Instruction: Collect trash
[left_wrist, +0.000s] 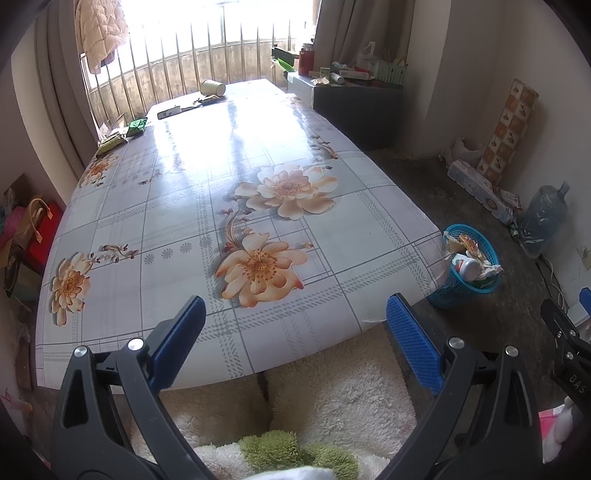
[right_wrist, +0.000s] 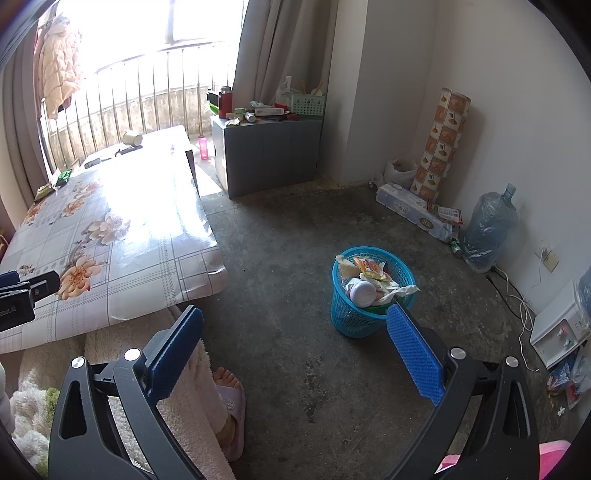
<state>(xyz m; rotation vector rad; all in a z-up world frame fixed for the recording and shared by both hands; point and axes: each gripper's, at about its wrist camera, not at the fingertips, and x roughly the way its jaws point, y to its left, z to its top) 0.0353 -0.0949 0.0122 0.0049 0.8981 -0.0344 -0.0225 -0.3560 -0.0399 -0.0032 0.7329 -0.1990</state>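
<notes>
A blue mesh trash basket (right_wrist: 364, 314) stands on the concrete floor, holding wrappers, tissue and a white-and-pink bottle; it also shows in the left wrist view (left_wrist: 463, 284) by the table's right corner. On the far end of the flowered table (left_wrist: 229, 206) lie a tipped paper cup (left_wrist: 213, 88), green wrappers (left_wrist: 122, 134) and flat dark packets (left_wrist: 173, 110). My left gripper (left_wrist: 295, 325) is open and empty over the table's near edge. My right gripper (right_wrist: 295, 332) is open and empty above the floor, left of the basket.
A grey cabinet (right_wrist: 266, 151) with clutter stands by the curtain. A water jug (right_wrist: 487, 229), a patterned roll (right_wrist: 441, 144) and a long box (right_wrist: 413, 210) line the right wall. A person's slippered foot (right_wrist: 229, 391) is below my right gripper. Bags (left_wrist: 33, 229) sit left of the table.
</notes>
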